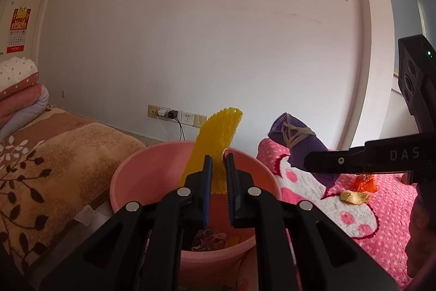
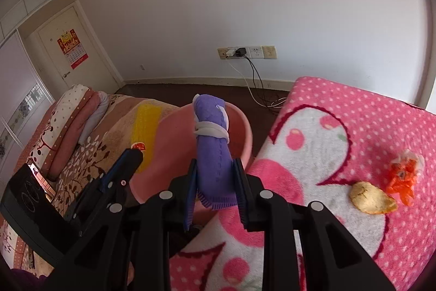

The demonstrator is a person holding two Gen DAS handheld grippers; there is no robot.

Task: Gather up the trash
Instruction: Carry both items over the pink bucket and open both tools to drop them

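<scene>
Above the basin: round pink plastic basin, smooth wall.
Left gripper: closed on bumpy yellow foam net.
Right gripper: clamps soft purple fabric roll.
Far right: dotted fleece blanket, peel.

Both wrist views face wall, close above shared pink basin.

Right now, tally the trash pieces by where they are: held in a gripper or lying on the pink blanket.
Held in a gripper: 2, yellow foam net in left gripper, purple cloth roll in right gripper
On pink blanket: 2, peel, orange scrap
Total: 4
</scene>
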